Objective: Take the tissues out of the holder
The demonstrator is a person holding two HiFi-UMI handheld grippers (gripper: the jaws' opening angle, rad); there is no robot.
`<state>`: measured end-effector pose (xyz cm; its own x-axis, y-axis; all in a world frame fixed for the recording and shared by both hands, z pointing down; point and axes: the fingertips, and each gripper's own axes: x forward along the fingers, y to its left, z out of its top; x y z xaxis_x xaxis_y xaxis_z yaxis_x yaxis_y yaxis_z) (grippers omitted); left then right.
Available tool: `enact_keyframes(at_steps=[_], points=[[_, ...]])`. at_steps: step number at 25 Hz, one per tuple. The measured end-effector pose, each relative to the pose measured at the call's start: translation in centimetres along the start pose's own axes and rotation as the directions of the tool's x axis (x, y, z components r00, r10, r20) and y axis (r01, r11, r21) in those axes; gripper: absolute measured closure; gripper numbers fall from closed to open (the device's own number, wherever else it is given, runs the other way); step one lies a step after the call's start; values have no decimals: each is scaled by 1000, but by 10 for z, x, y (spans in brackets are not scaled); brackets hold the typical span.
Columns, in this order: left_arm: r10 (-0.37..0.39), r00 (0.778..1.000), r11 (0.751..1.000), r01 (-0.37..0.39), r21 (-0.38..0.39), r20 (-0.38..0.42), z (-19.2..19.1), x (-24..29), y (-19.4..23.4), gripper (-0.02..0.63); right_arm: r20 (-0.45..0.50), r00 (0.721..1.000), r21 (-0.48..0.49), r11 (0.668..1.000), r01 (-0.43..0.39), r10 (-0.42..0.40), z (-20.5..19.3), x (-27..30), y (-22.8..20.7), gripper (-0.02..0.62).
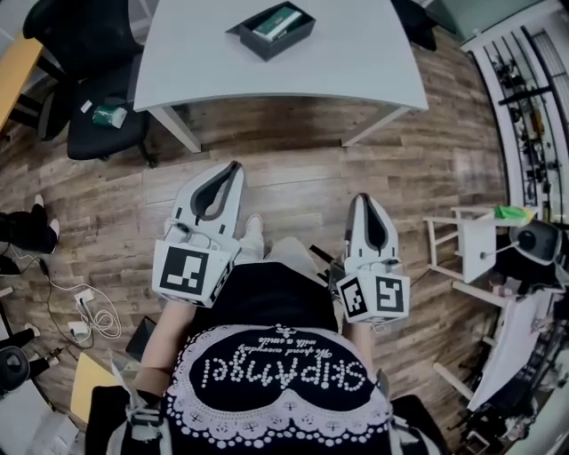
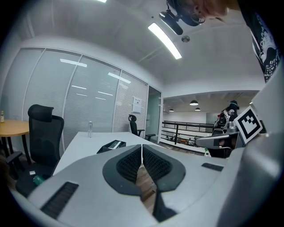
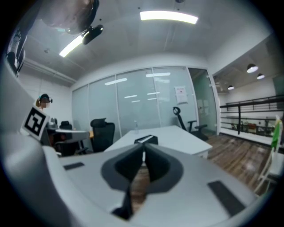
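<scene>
Nearest, in the head view, the person's forearms reach forward from the waist. The left gripper [image 1: 236,166] and the right gripper [image 1: 367,198] are held side by side over the wooden floor [image 1: 293,178], well apart from each other; both point close to level toward the table [image 1: 373,62], marker cubes toward the body. In the left gripper view the left gripper [image 2: 142,145] has its pads pressed together at the tips with nothing between them; the right gripper [image 3: 143,153] reads the same in its own view, closed and empty. Beyond a strip of bare floor stands the white table; on it, far from both grippers, sits the black holder [image 1: 253,43] with the tissues [image 1: 277,21] lying inside. Only the head view looks down into it and shows the tissues. The gripper views give the holder [image 2: 111,146] [image 3: 146,139] as a low dark box seen from the side; they add a clear bottle [image 2: 90,128] standing farther along the table, which the head view cuts off. A black office chair [image 1: 89,80] stands at the table's left.
</scene>
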<state>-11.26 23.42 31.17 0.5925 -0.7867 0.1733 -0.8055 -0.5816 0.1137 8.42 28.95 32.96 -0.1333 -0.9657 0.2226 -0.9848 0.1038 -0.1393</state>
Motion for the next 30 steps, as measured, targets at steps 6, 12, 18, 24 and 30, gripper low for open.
enact_keyframes(at_steps=[6, 12, 18, 24, 30], points=[[31, 999, 999, -31, -9, -18, -2, 10, 19, 575, -16, 1000, 5, 1000, -4, 4, 0, 21, -2, 560], [56, 998, 998, -56, -9, -38, -1, 26, 27, 575, -33, 999, 14, 1000, -15, 16, 0, 40, -11, 560], [81, 996, 997, -82, -18, -44, 3, 59, 30, 575, -56, 997, 18, 999, -47, 48, 5, 71, -32, 560], [108, 994, 994, -109, -17, -18, 16, 106, 27, 575, -55, 994, 13, 995, -98, 99, 23, 115, -66, 560], [169, 986, 986, -169, -11, -4, 29, 142, 30, 575, -66, 985, 17, 987, -160, 161, 32, 150, -91, 559]])
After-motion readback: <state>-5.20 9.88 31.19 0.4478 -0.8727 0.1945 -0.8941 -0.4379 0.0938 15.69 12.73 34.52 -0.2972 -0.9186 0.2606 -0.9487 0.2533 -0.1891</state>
